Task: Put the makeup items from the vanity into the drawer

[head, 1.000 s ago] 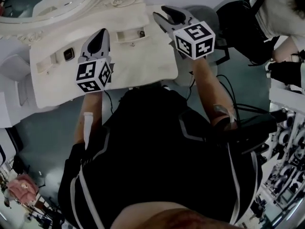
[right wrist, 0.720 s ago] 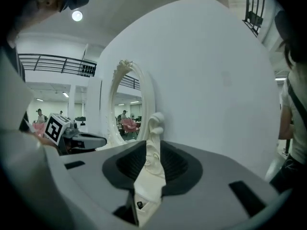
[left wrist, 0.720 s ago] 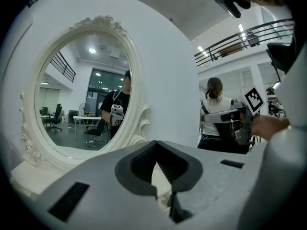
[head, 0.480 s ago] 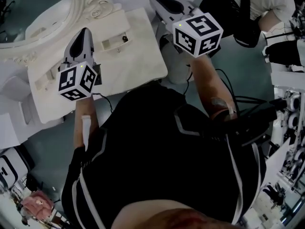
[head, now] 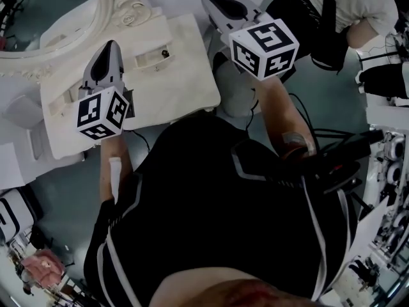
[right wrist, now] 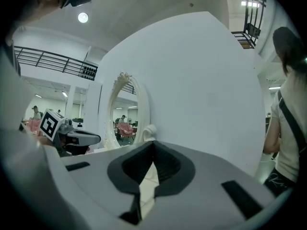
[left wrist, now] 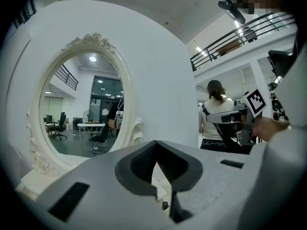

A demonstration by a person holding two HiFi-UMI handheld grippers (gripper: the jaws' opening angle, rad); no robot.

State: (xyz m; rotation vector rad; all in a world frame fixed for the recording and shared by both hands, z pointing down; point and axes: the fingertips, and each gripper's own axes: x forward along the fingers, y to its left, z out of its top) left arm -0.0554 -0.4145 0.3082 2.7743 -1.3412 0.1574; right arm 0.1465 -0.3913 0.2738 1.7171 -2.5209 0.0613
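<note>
The white vanity top (head: 179, 82) lies below both grippers. Two shallow drawer fronts are set in it, one (head: 152, 57) with a small dark knob (head: 165, 54) and one (head: 59, 98) further left. I cannot pick out any makeup item. My left gripper (head: 112, 43) hovers over the vanity's left half, shut and empty; its jaws (left wrist: 156, 143) meet at the tips, facing the mirror. My right gripper (head: 208, 0) hangs over the vanity's right far corner, shut with nothing in it (right wrist: 153, 143). Each gripper shows in the other's view: the right (left wrist: 235, 119) and the left (right wrist: 76, 138).
An oval mirror (head: 57, 11) in an ornate white frame stands at the vanity's back. A grey round stool (head: 238, 98) sits under my right arm. A person in a white top (head: 348, 5) stands at the upper right. Cables and equipment crowd the right edge.
The right gripper's jaws stood apart a second ago and are now shut on nothing. Both grippers have risen toward the camera, and the left one has shifted left.
</note>
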